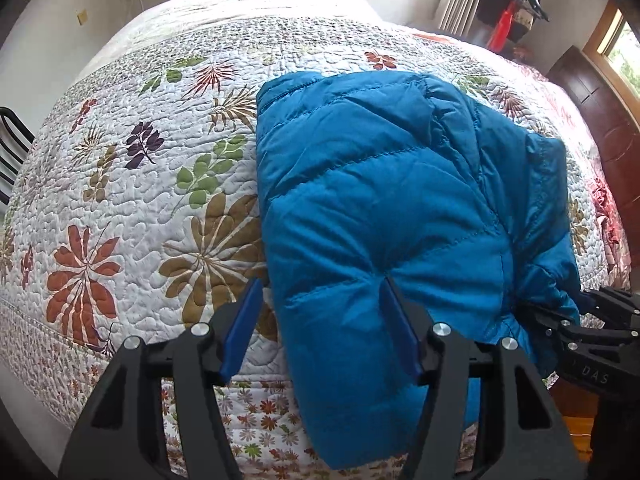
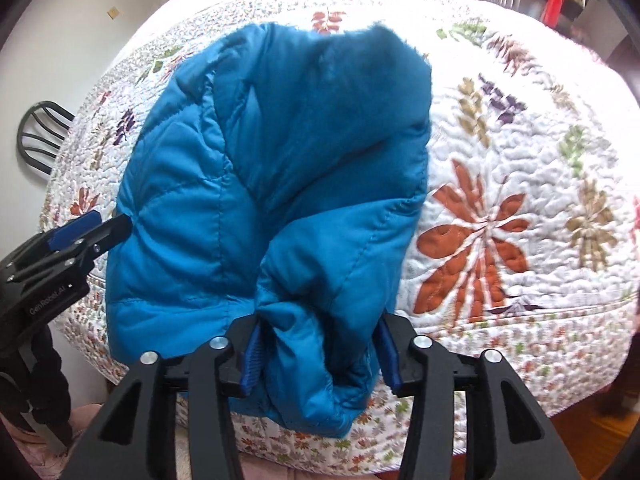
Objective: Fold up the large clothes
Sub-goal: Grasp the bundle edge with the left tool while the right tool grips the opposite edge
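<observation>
Presently: one blue puffer jacket (image 1: pixel 384 200), doubled into a thick bundle at the near edge of the floral quilt (image 1: pixel 132 184), part overhanging. Fold well advanced; squaring likely remains. Left gripper (image 1: pixel 320 320): jaws half open, one finger pressing the jacket, no grip. Right gripper (image 2: pixel 318 344): jaws parted around a bunched fold; grip uncertain. Lettering: "DAS", "GenRobot.AI".

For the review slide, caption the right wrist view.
Right gripper straddles a bunched fold of the blue puffer jacket on the floral quilt; left gripper at its far edge.
</observation>
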